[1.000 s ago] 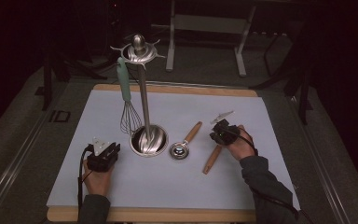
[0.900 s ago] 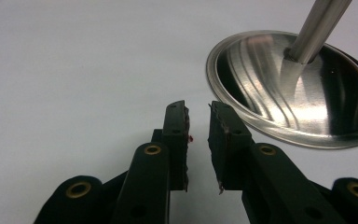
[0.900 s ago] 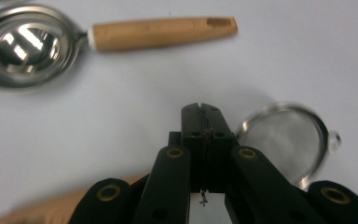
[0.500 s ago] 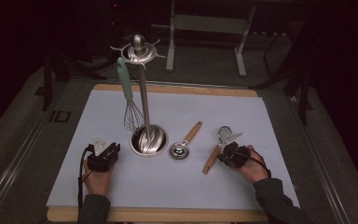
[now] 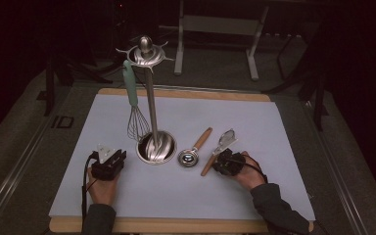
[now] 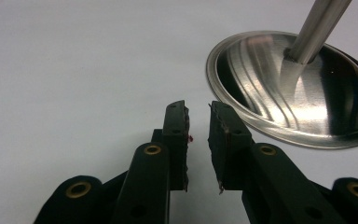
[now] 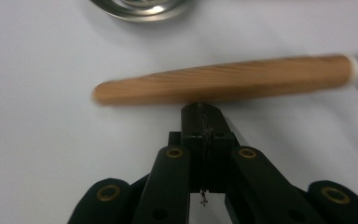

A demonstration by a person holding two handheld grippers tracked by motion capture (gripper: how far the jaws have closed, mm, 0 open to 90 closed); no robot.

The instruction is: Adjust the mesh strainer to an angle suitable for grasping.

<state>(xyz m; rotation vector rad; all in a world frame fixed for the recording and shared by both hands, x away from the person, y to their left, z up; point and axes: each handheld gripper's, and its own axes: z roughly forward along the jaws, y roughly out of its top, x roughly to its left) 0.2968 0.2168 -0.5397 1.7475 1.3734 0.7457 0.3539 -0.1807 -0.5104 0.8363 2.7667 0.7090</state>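
A steel utensil stand (image 5: 149, 98) rises from its round base (image 5: 155, 147) on a white mat (image 5: 274, 127), and a green-handled whisk (image 5: 132, 98) hangs from it. Right of the base lie a small wooden-handled measuring spoon (image 5: 188, 157) and a wooden-handled utensil (image 5: 208, 165) with a metal head (image 5: 226, 139). My right gripper (image 5: 215, 164) is shut with nothing in it. Its tip (image 7: 202, 109) is right up against the side of that wooden handle (image 7: 223, 79), which lies crosswise. My left gripper (image 5: 120, 155) rests left of the base, its jaws (image 6: 198, 109) slightly apart and empty, beside the base (image 6: 261, 93).
The mat lies on a wooden board (image 5: 186, 93) on a dark table. A metal frame (image 5: 215, 29) stands behind the table in the dark. A curved steel rim (image 7: 135, 9) shows beyond the wooden handle in the right gripper view.
My right gripper moved from over the utensil's metal head toward the person, then left, down to the side of its wooden handle. The left gripper stayed put.
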